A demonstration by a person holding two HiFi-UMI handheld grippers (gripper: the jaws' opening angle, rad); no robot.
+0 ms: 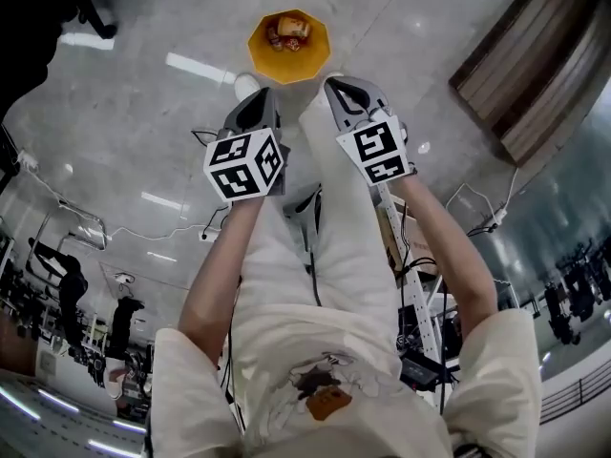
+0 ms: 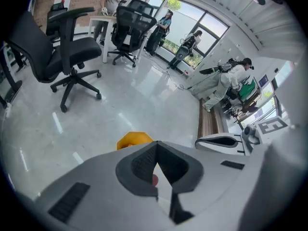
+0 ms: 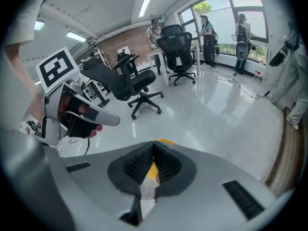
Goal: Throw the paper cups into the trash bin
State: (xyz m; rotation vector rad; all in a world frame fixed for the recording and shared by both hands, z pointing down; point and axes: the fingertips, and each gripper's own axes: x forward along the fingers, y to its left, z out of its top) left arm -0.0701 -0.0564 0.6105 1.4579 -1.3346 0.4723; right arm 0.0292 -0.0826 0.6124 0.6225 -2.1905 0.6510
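A yellow eight-sided trash bin [image 1: 260,53] stands on the grey floor ahead of my feet. Red and pale items [image 1: 289,31] that look like paper cups lie inside it. Both grippers hang side by side above the floor, just short of the bin. My left gripper [image 1: 252,111] is shut, its pads meeting with nothing between them [image 2: 156,161]. My right gripper [image 1: 346,93] is shut and empty as well [image 3: 154,159]. The bin [image 2: 134,139] peeks over the left jaws, and its yellow rim [image 3: 166,141] shows above the right ones.
A wooden bench [image 1: 535,65] runs along the right. Black office chairs [image 2: 65,57] stand on the open floor to the left, with desks behind. Several people [image 2: 231,78] stand near the windows. Cables [image 1: 477,208] trail on the floor.
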